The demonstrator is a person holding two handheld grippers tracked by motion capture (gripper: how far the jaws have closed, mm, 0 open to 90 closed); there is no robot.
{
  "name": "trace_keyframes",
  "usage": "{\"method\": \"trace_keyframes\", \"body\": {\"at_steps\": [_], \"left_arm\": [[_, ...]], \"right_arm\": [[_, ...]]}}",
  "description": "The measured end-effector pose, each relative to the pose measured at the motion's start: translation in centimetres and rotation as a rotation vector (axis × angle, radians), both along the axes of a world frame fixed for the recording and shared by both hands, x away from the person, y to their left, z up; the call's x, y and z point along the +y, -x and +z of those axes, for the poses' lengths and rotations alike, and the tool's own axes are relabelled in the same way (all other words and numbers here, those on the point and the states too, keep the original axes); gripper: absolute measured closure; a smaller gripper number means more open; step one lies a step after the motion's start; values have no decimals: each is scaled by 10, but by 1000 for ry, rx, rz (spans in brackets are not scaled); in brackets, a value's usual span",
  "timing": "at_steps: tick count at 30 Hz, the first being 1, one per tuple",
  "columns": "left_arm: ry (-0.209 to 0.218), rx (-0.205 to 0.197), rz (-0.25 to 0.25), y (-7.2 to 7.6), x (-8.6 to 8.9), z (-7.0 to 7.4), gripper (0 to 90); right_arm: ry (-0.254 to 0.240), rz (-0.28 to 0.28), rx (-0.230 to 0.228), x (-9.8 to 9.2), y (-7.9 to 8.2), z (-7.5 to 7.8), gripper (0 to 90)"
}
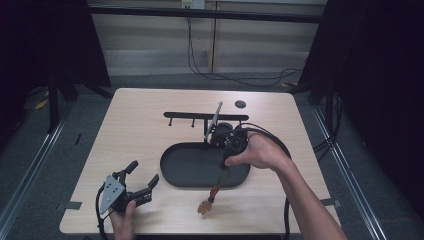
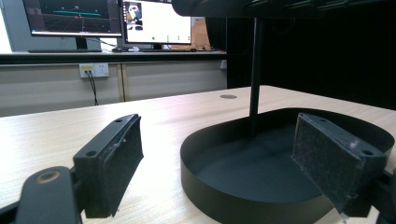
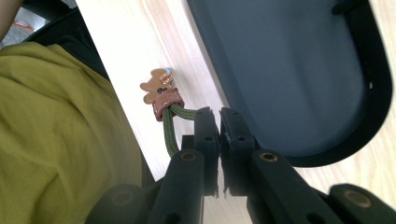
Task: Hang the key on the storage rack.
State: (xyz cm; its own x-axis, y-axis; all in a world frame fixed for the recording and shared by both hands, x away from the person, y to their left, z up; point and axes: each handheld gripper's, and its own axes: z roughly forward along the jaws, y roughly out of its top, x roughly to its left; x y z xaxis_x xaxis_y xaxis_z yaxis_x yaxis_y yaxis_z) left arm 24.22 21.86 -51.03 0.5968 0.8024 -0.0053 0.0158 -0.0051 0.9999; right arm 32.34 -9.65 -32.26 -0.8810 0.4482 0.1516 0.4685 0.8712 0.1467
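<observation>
My right gripper (image 1: 226,161) is shut on a green cord (image 1: 219,180) above the near rim of the black oval tray (image 1: 170,172). A brown figure charm (image 1: 204,206) dangles from the cord low over the table's front edge. In the right gripper view the jaws (image 3: 220,112) meet on the cord's loop (image 3: 170,135), with the charm (image 3: 159,86) beyond them. Whether the charm touches the wood I cannot tell. My left gripper (image 1: 142,175) rests at the front left of the table, open and holding nothing (image 2: 217,129).
A black rack with hooks (image 1: 205,116) stands behind the tray on a thin pole (image 2: 255,70). A small dark disc (image 1: 240,104) sits at the back of the table. Cables trail right of the hand. A yellow-green garment (image 3: 56,140) lies close below the table's front edge.
</observation>
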Motion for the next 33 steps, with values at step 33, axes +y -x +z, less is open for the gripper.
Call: {"method": "trace_keyframes", "body": {"at_steps": [33], "left_arm": [[-1, 0, 0, 0, 0, 0, 158]], "right_arm": [[-35, 15, -54, 7, -20, 59, 860]]}}
